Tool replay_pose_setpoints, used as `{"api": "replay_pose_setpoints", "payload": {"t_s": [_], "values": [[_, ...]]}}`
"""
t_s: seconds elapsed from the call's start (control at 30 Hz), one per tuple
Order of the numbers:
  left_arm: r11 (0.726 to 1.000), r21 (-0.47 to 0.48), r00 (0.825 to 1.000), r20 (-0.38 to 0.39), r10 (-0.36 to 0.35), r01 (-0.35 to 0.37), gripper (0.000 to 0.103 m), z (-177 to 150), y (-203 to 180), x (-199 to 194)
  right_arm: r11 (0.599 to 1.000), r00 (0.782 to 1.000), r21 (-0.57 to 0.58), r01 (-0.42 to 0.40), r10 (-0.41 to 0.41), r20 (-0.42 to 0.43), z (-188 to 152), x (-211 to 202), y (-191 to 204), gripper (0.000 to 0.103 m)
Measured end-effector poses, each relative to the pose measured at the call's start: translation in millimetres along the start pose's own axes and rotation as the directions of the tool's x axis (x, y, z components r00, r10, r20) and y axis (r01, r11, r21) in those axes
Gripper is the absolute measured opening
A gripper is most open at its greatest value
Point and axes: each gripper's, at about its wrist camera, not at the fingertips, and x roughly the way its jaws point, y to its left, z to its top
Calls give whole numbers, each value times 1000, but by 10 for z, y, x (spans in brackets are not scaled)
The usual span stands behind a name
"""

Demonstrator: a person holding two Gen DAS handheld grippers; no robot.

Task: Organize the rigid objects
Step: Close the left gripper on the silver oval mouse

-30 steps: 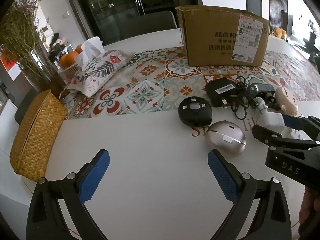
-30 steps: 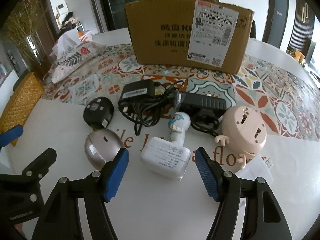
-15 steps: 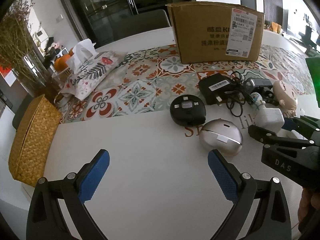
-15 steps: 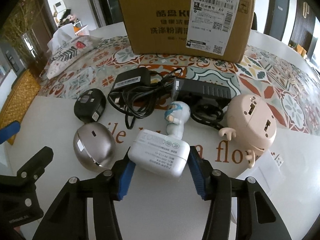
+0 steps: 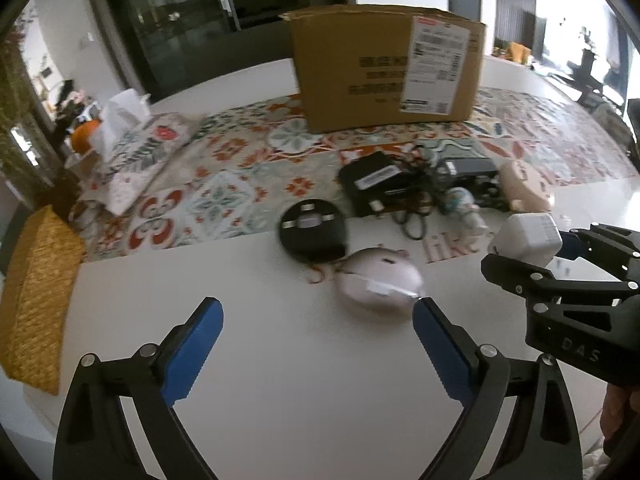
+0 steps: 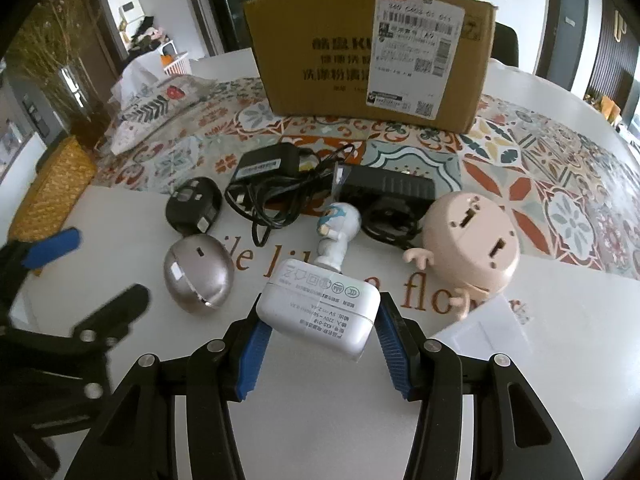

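Note:
My right gripper (image 6: 320, 314) is shut on a white charger block (image 6: 320, 310) and holds it just above the white table; the block also shows in the left wrist view (image 5: 528, 240). My left gripper (image 5: 316, 320) is open and empty, just short of a silver egg-shaped device (image 5: 378, 284). Behind lie a black round device (image 5: 313, 230), a black adapter with tangled cable (image 6: 268, 180), a second black adapter (image 6: 390, 188), a small white and blue figurine (image 6: 338, 232) and a pink round toy (image 6: 472, 248).
A cardboard box (image 6: 368, 68) stands at the back on a patterned runner (image 6: 520, 168). A fabric tissue pouch (image 5: 140, 152) and a woven basket (image 5: 32, 296) are at the left. A white paper slip (image 6: 488, 328) lies to the right of my right gripper.
My right gripper closed on the white charger block and lifted it slightly. My left gripper stayed open and moved toward the silver device.

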Motion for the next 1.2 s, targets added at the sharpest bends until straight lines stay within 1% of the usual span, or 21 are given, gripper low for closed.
{"api": "replay_pose_setpoints", "payload": {"t_s": [0.13,0.17,0.3,0.4,0.5,0.73,0.93,1.1,1.2], "values": [[998,8,998,-24,-54,55,89,34,-104,110,1000,1000,-7,21,-21,11,-8,-94,-49,52],[998,4,997,-30,-64,65,89,41,-119,139,1000,1000,-8,27,-27,12,-12,-104,-59,52],[994,-28,992,-68,-109,107,84,67,-160,285,999,1000,22,23,-23,-11,-20,-78,-146,52],[993,-34,991,-71,-113,111,82,86,-190,360,999,1000,33,19,-18,-25,-38,-47,-179,52],[993,-40,990,-77,-115,112,79,93,-210,433,999,999,32,19,-18,-29,-42,-24,-188,52],[992,-41,987,-99,-124,121,64,91,-241,545,999,999,34,13,-11,-36,-37,21,-192,52],[991,-32,986,-92,-135,133,64,73,-245,510,999,999,31,7,-6,-40,-42,24,-180,52],[993,-30,992,-60,-113,112,64,78,-228,401,1000,1000,23,6,-5,-27,-37,-23,-161,52],[993,-36,992,-53,-116,114,64,88,-209,378,1000,1000,18,8,-7,-19,-29,-54,-154,52]]}}
